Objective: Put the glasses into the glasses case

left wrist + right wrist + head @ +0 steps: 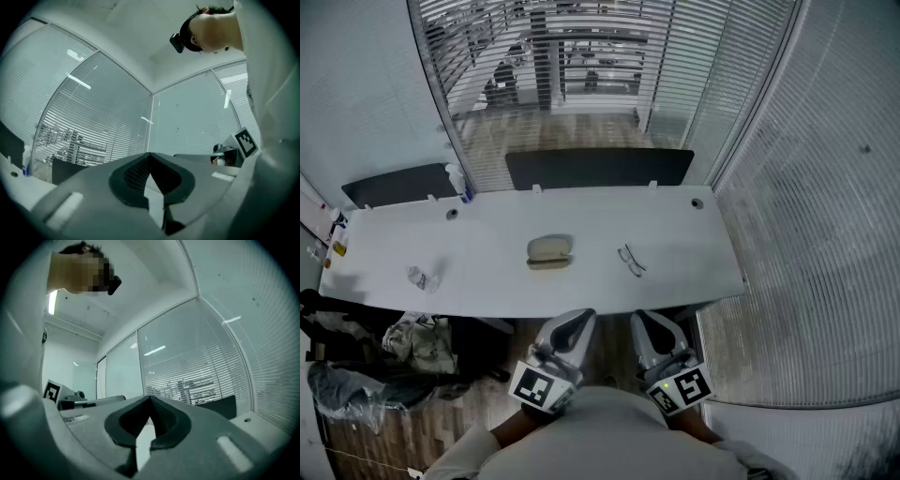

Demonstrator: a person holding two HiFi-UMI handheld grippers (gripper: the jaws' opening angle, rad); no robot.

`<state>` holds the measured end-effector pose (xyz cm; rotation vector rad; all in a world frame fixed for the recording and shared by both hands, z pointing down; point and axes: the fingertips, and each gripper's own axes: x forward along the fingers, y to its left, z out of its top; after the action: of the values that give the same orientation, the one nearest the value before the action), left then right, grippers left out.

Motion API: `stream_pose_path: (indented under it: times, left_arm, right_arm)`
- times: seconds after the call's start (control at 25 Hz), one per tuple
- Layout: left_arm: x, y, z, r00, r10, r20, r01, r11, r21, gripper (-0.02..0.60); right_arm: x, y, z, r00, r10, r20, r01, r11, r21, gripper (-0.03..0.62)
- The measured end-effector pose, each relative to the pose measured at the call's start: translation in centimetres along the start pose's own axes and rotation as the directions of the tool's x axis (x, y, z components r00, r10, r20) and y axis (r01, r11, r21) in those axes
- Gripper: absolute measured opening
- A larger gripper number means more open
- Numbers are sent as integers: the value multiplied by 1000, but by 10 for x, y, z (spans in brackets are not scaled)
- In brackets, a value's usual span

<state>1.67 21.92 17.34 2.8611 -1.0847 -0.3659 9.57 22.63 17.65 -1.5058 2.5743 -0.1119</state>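
A beige glasses case [549, 250] lies closed near the middle of the white table [487, 281]. To its right, apart from it, a thin-framed pair of glasses [630, 261] rests on the tabletop. My left gripper [579, 319] and right gripper [646, 320] hang side by side below the table's near edge, close to my body and well short of both objects. Both point a little above level at the glass walls, so neither gripper view shows the table items. The left gripper [150, 155] has its jaws shut and empty. The right gripper [150, 400] likewise has its jaws together, holding nothing.
A small crumpled wrapper [419, 277] sits on the table's left part, and a bottle [457, 178] stands at the back left edge. Dark panels [598, 167] line the far side. Bags and clutter [412, 342] fill the floor at left. Glass walls with blinds [825, 244] curve round the right.
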Motion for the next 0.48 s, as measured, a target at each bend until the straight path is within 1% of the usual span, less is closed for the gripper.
stream_pose_path:
  times: [0.24, 0.48]
  left_arm:
    - [0, 1, -4, 1000, -1, -13, 1, 1000, 12, 2]
    - [1, -1, -8, 999, 3, -32, -3, 1000, 3, 3]
  right_arm:
    - [0, 2, -1, 1000, 0, 1, 0, 1000, -7, 0]
    - [-2, 2, 0, 1000, 15, 18, -15, 999, 45, 2]
